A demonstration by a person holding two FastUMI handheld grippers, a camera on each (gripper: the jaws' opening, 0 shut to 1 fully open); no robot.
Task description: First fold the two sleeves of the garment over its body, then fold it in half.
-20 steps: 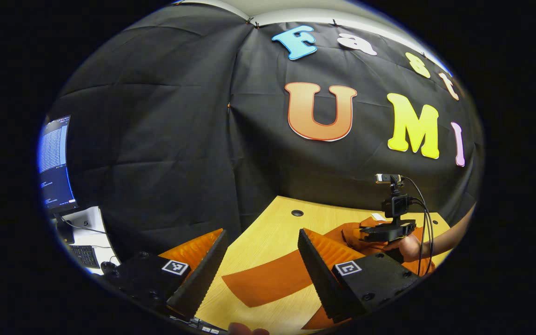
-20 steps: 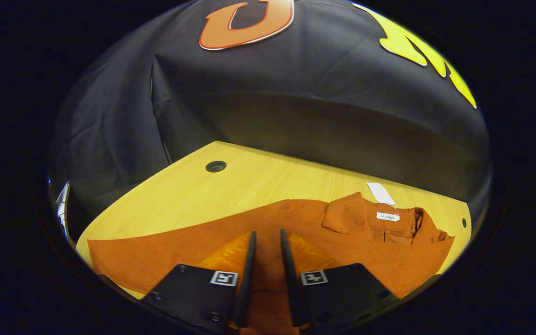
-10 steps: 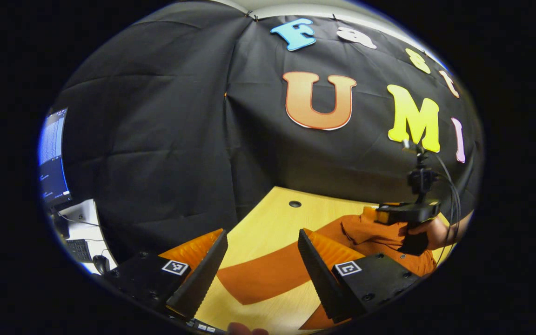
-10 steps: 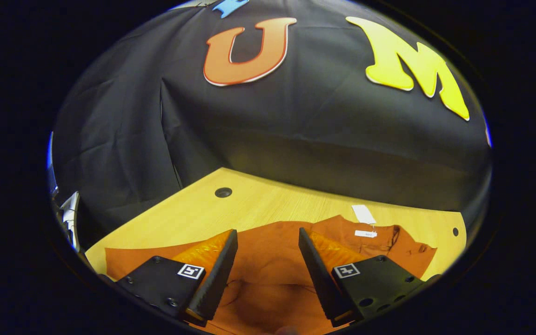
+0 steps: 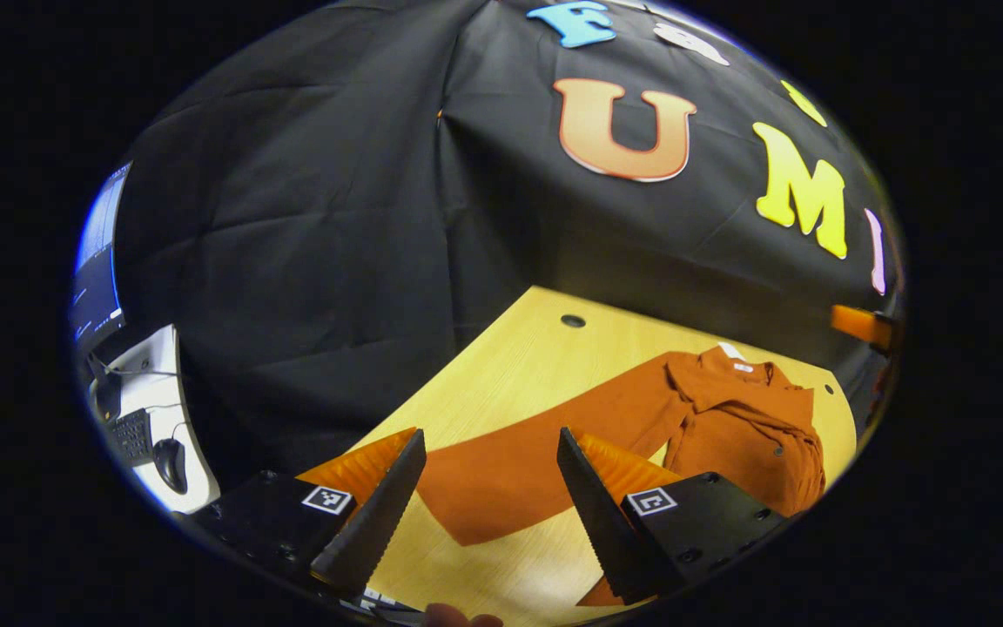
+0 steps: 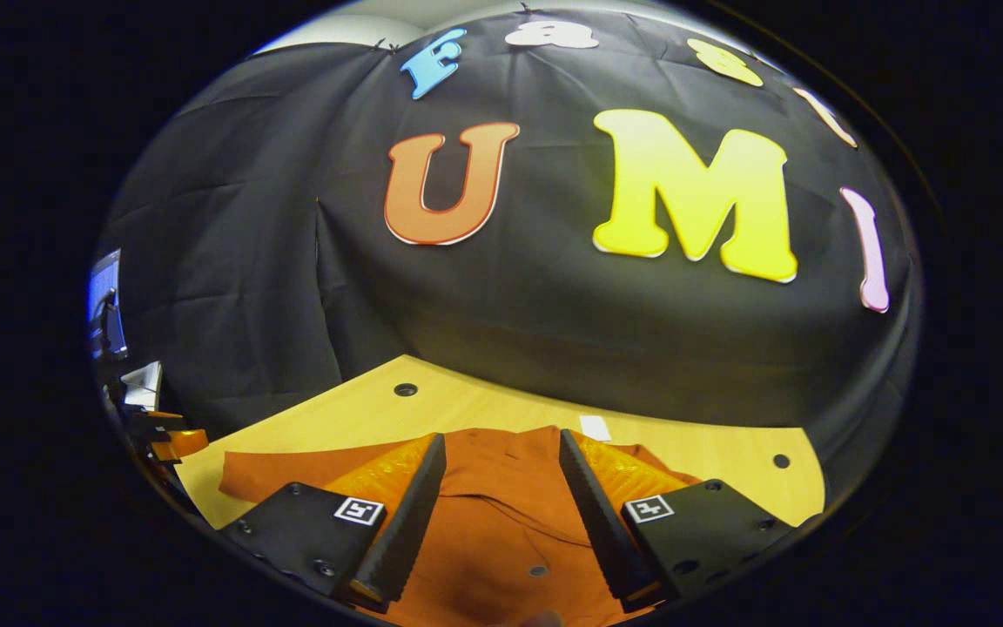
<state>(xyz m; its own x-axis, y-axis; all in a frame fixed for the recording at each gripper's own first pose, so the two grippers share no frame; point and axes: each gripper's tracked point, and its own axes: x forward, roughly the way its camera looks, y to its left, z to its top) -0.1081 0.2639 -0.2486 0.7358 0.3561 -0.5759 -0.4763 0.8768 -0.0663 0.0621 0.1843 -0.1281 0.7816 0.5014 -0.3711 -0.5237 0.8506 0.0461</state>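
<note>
A: One garment (image 5: 728, 427) on the table (image 5: 519, 366), rust-orange, knit by the look of it, lying flat on the pale wood. In the left gripper view its body sits bunched toward the far right of the tabletop, collar end pointing at the wall.

B: And the sleeves?

A: One sleeve (image 5: 536, 453) runs out long and straight from the body toward the near edge, ending just ahead of the left gripper (image 5: 488, 496). The other I make out folded across the chest, a ridge of cloth lying over the body. A small white tag (image 5: 743, 367) shows at the collar, and there's a white slip (image 6: 595, 428) beside the neckline in the right gripper view.

B: Fingers?

A: Left gripper's two fingers stand wide apart, nothing between them but table and the sleeve's end beyond. Right gripper (image 6: 501, 514), same story: fingers spread, hovering over the body of the garment, holding nothing that I can see.

B: Count it up for me.

A: One garment, two sleeves, two grippers. Two round holes in the tabletop, one (image 6: 405, 389) at the far left and one (image 6: 780, 460) at the right. Off the table's left side, a monitor (image 5: 97, 261), a keyboard (image 5: 131, 435) and a mouse (image 5: 171, 453) on a white desk.
</note>
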